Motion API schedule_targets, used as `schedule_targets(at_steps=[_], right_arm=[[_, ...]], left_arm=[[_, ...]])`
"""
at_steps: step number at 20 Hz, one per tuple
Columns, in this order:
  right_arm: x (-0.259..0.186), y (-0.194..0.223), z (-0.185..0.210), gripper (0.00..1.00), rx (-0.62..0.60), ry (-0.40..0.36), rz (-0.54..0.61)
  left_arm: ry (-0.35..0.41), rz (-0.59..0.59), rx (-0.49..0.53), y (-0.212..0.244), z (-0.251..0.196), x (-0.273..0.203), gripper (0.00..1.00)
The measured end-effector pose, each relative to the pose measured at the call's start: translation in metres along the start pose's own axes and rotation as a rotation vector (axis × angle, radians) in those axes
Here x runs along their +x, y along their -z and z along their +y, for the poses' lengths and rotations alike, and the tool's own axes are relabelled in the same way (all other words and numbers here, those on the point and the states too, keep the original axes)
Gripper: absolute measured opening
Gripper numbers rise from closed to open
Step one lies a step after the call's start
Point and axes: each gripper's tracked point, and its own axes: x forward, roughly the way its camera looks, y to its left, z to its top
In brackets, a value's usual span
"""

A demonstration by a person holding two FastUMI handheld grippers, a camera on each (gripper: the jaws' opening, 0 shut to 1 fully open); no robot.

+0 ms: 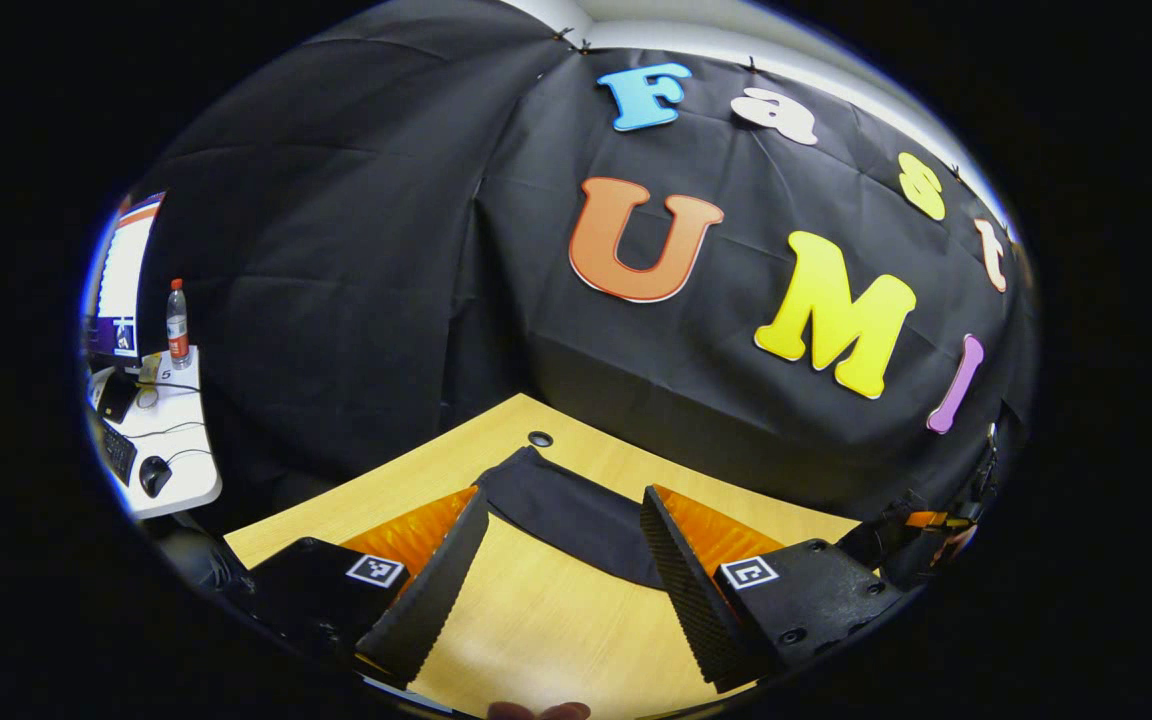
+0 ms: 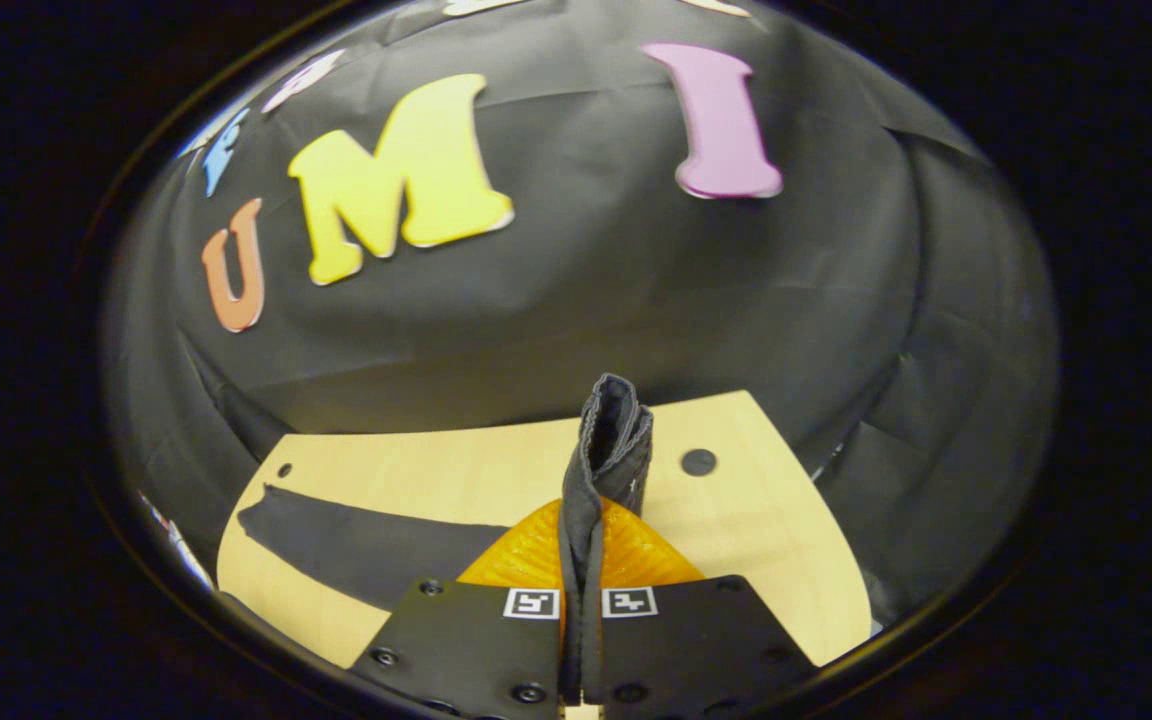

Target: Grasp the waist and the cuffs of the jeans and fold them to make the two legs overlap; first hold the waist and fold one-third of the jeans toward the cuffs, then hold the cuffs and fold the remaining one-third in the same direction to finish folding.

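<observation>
1. The right gripper (image 2: 581,600) is pinched tight on a doubled edge of the dark, heavy denim jeans (image 2: 366,545). Both fingers press on the cloth, and a short folded tuft of it stands up between them, stitched hem uppermost.

2. I judge that this hold is meant to keep the edge lifted clear of the pale wooden tabletop (image 2: 496,455), so it can be carried over the rest of the garment (whether it is the waist or a cuff, I cannot tell from here).

3. The left gripper (image 1: 566,590) hangs spread wide above the table, its jaws well apart and holding nothing. Between its fingers the bare wood shows near the camera and a dark strip of the jeans lies farther off, so it looks poised to come down on the cloth.

4. The jeans lie flat on the table as one long band. In the right gripper view the band runs from the pinched end out to the left, tapering to a narrow tip near the table's left edge, so the long axis goes across the table rather than toward the wall.

5. Two small dark round holes mark the tabletop's far side; a fingertip (image 1: 536,711) peeps in at the near edge of the left gripper view.
</observation>
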Motion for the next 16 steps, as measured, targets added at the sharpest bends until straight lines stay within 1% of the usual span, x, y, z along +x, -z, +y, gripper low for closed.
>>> schedule_targets(at_steps=[4, 5, 6, 8, 11, 16], right_arm=[[0.002, -0.010, 0.113, 0.01, -0.032, -0.070, -0.020], [0.005, -0.007, 0.137, 0.04, -0.048, -0.089, -0.019], [0.008, -0.002, 0.159, 0.01, -0.068, -0.107, -0.017], [0.019, 0.012, 0.208, 0.01, -0.114, -0.140, -0.002], [0.044, 0.050, 0.268, 0.01, -0.148, -0.173, 0.068], [0.095, 0.132, 0.321, 0.00, -0.272, -0.142, 0.153]], left_arm=[[-0.032, -0.009, -0.001, -0.002, 0.045, -0.005, 0.99], [-0.044, -0.012, 0.000, -0.002, 0.057, -0.008, 0.99], [-0.055, -0.018, -0.001, -0.003, 0.067, -0.011, 0.99], [-0.082, -0.026, -0.011, -0.006, 0.087, -0.017, 0.99], [-0.103, -0.049, -0.049, -0.015, 0.101, -0.024, 0.99], [-0.136, -0.057, -0.031, -0.017, 0.126, -0.039, 0.99]])
